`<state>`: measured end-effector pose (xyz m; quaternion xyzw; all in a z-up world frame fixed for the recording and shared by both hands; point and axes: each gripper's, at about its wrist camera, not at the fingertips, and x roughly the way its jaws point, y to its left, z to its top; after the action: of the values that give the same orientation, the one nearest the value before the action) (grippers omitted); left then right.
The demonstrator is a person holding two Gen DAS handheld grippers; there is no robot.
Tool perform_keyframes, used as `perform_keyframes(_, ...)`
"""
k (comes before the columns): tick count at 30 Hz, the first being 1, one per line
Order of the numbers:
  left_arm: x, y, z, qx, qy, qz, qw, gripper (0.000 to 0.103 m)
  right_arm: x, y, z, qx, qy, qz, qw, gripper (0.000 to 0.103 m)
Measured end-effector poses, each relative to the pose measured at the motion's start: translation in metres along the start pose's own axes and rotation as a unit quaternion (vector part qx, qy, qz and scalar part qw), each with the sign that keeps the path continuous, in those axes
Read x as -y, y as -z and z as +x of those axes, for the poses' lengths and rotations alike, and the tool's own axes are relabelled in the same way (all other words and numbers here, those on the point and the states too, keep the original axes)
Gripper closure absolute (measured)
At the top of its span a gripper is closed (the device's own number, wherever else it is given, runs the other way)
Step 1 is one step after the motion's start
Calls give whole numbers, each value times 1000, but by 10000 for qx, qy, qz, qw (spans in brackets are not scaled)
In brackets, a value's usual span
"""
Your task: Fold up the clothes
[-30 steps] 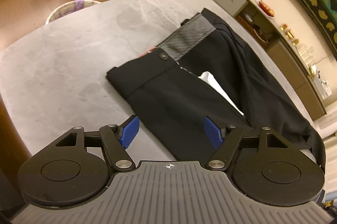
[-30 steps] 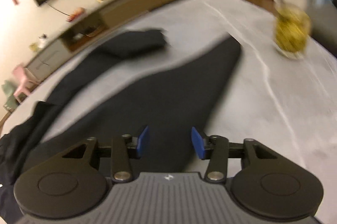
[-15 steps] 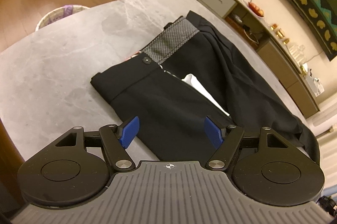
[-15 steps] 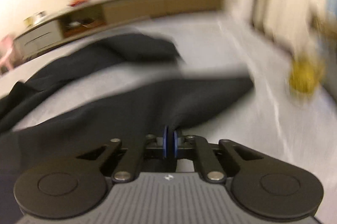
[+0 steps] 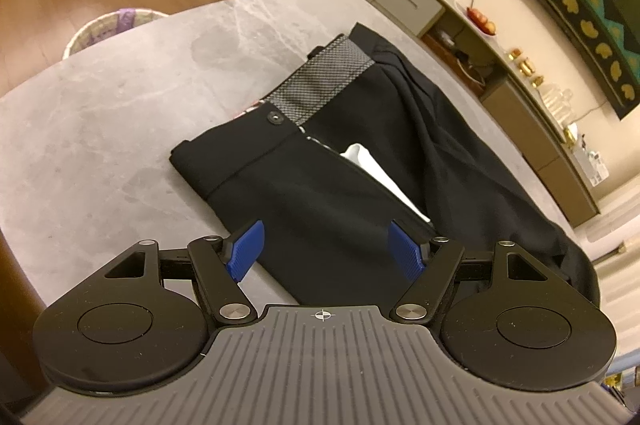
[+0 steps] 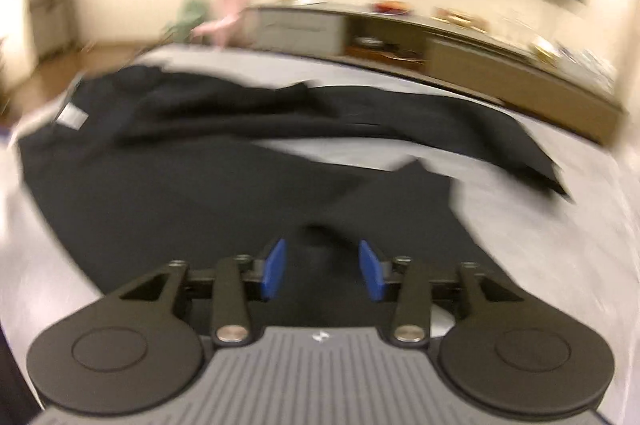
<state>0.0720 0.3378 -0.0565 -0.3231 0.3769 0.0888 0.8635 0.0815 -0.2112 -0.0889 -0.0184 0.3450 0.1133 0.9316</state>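
Black trousers (image 5: 320, 193) lie lengthwise across the grey table (image 5: 100, 129), waistband left, legs right.

The left gripper (image 5: 324, 249) hovers wide open and empty over the waist; the right gripper (image 6: 322, 269), jaws opening with nothing pinched, sits over the nearer leg.

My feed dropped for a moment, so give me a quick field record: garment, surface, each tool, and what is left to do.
garment: black trousers, waistband end near the left tool, legs spread apart toward the right tool, not yet folded
waistband: grey patterned lining turned out, button showing
surface: grey marble table
left tool: open, over the trousers' near edge, gripping nothing
right tool: jaws opening, fabric bunched between the pads, view blurred
remaining: legs lie apart, still to be laid together
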Motion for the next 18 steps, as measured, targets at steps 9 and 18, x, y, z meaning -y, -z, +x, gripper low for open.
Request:
perform_keyframes(9,12,3,-1,-11,110,162,9998,41,56,5,41,-733,952,663,9905,37)
perform_keyframes(18,14,4,4,-4,-71,246,9997,41,41,-49,14,1370,-831,1501,9756,87)
